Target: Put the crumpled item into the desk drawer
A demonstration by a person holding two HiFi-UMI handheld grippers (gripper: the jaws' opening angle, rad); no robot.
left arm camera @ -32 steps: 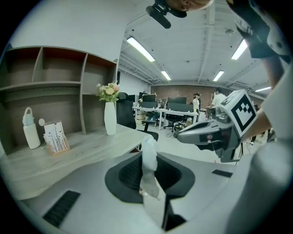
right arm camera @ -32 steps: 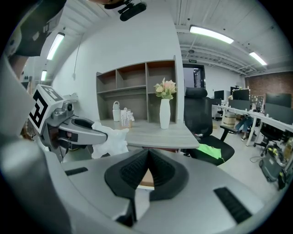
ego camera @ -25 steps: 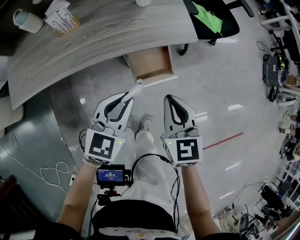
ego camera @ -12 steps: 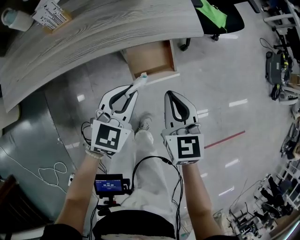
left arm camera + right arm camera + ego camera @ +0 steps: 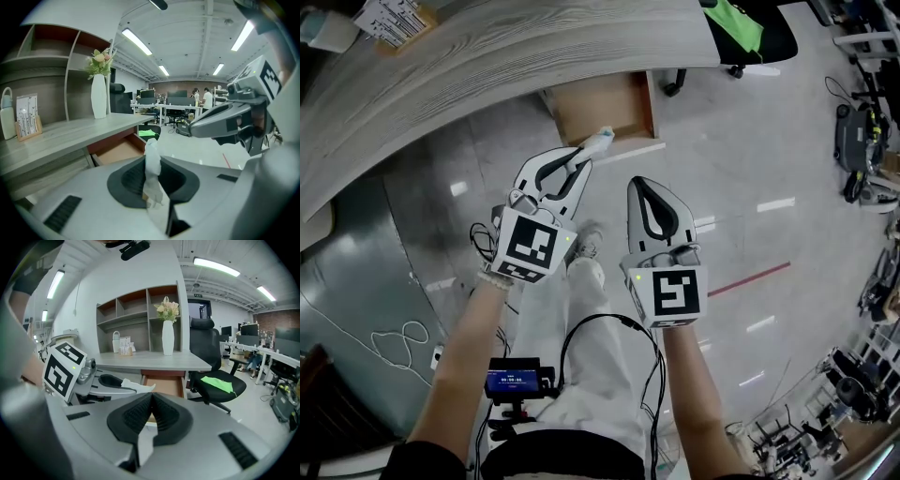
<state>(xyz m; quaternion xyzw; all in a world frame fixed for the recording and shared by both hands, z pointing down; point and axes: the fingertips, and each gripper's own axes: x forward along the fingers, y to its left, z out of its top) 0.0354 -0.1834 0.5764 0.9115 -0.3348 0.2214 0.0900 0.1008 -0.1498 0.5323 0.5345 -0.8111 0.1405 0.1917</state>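
Crumpled tissue [image 5: 601, 141] in left gripper [image 5: 581, 157], at the open drawer [image 5: 605, 111]
Left gripper clenched on the tissue, whose white end sticks out past the tips and sits at the drawer's front edge; right gripper [image 5: 643, 184] closed tight on nothing, nearer the person than the drawer; drawer pulled out from under the desk [image 5: 487, 56]; chair [image 5: 773, 39] with a green cloth [image 5: 739, 21] to the drawer's right

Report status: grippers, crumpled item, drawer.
Left gripper shut on crumpled tissue. Right gripper shut, empty. Desk drawer open ahead, nothing seen in the way.
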